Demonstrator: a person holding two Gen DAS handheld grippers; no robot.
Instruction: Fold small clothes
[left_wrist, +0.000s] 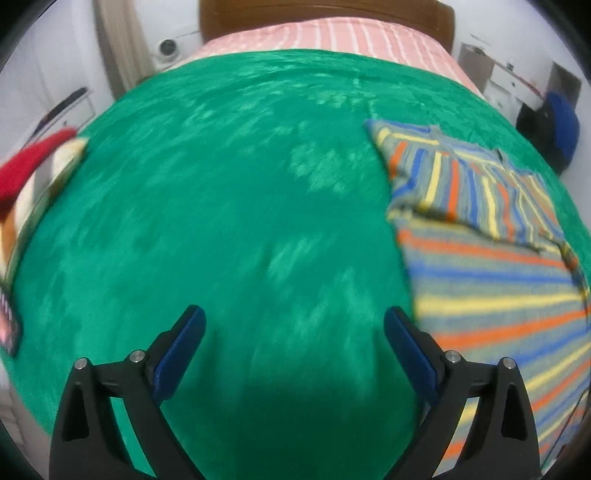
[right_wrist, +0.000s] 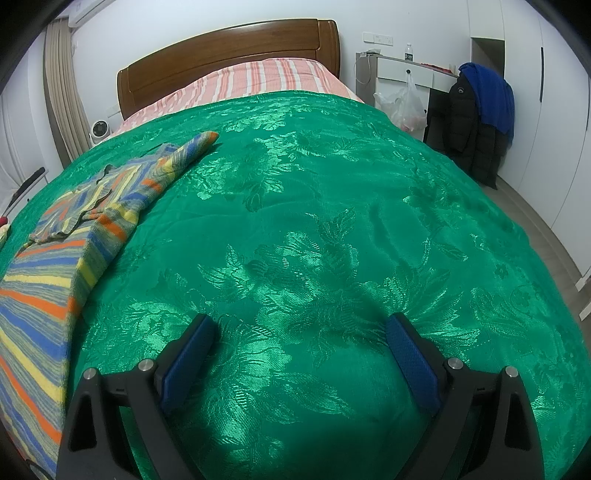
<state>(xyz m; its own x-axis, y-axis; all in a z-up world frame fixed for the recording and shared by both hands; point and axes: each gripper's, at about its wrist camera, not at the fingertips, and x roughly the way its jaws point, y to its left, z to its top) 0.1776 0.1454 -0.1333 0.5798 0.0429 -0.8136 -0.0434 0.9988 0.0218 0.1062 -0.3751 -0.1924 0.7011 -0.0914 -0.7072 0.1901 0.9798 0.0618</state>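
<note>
Striped sweater (left_wrist: 491, 258) lay partly folded toward green bedspread's (right_wrist: 332, 221) left edge. Left gripper (left_wrist: 294, 325) and right gripper (right_wrist: 303, 332): jaws wide, empty. Best pinched at hem corners, evenly.

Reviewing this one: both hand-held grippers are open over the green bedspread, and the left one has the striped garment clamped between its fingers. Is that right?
Not quite. The left hand-held gripper holds nothing: in the left wrist view its jaws stand wide apart over the bare green bedspread, with the striped garment lying off to its right. The rest holds: the right hand-held gripper is open too.
</note>
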